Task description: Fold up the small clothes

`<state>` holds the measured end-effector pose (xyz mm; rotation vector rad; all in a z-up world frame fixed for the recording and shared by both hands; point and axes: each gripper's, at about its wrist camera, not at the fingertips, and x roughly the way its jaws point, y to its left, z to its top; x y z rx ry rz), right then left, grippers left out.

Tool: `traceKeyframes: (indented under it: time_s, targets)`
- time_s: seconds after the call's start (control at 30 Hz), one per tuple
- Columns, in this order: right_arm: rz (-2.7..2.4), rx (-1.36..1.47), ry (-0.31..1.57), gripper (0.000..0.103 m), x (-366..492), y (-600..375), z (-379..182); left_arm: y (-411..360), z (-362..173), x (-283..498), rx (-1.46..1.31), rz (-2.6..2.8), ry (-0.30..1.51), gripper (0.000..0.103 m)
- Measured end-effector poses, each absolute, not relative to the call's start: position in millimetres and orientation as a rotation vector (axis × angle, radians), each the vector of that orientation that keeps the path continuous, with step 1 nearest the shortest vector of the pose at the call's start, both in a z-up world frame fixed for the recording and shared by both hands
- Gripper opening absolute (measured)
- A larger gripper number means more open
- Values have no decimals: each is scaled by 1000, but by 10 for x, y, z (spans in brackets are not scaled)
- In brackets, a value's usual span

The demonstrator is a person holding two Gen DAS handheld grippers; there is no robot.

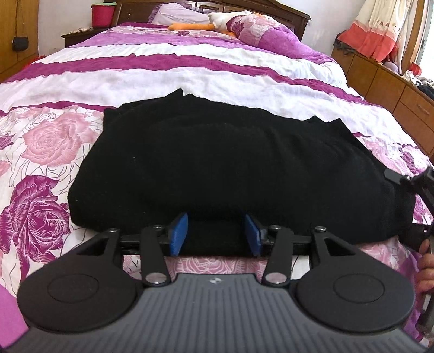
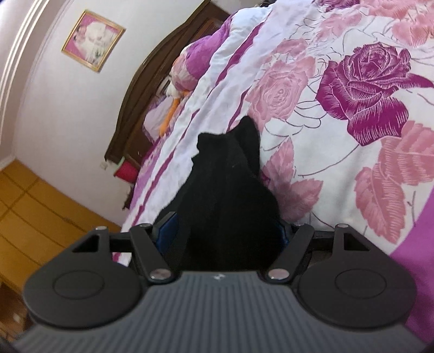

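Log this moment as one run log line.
left gripper: around black garment edge | right gripper: around garment | garment on floral bedspread

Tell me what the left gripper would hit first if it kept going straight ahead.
The black garment: the left gripper already has its near edge between the blue pads, so pushing on would likely just bunch more cloth against the floral bedspread.

A big bed (image 1: pixel 190 70) with a rose cover, a brown headboard (image 1: pixel 217 5), drawers (image 1: pixel 393 84), white walls (image 2: pixel 54 108).

black knit garment (image 1: pixel 217 168) lies folded and bunched on the bed; near edge thick and rounded
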<state>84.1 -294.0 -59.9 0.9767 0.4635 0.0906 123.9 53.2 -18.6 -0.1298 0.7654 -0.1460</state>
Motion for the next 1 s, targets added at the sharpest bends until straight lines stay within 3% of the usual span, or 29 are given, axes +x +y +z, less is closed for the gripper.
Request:
traceKeyframes:
  time_s: [0.03, 0.13, 0.27, 0.5, 1.0]
  targets:
    - [83, 995, 453, 68, 856, -2945, -603, 534, -185, 1238, -131, -147, 765, 53]
    - [57, 1037, 448, 31, 903, -2982, -622, 541, -180, 1233, -134, -149, 766, 53]
    - [51, 1075, 451, 20, 965, -3030, -670, 544, -178, 1226, -129, -154, 766, 53]
    - [93, 1009, 364, 17, 815, -3000, -423, 627, -129, 1187, -143, -139, 758, 53]
    - [171, 730, 362, 17, 1010, -2626, 183, 1335, 211, 1010, -163, -28, 705, 53]
